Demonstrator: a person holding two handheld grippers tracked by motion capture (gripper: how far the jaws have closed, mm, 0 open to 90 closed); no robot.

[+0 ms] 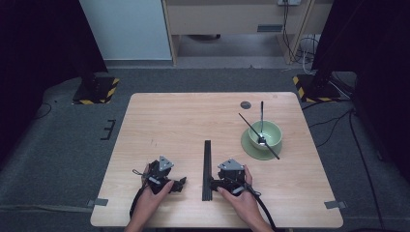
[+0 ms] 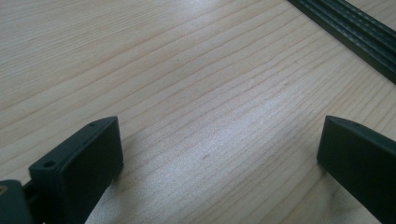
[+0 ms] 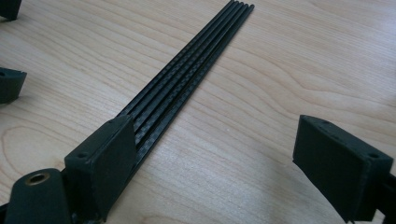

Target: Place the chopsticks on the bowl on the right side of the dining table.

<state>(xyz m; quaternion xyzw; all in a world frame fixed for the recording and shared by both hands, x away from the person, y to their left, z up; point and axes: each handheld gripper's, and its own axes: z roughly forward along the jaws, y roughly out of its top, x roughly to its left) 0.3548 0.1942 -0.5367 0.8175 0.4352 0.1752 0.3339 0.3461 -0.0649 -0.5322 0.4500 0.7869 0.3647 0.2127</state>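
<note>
My left hand-held gripper [image 1: 180,184] rests low on the tabletop [image 1: 174,121] with its jaws spread wide over bare wood, and my right hand-held gripper [image 3: 219,158] sits just as open, its left jaw touching the near end of the black strips [image 3: 187,79]. Those strips lie flat between my two hands, running away from me. Farther off to the right, well apart, a green bowl [image 1: 263,133] on a plate [image 1: 251,151] holds chopsticks [image 1: 256,133] and something I can't identify.
</note>
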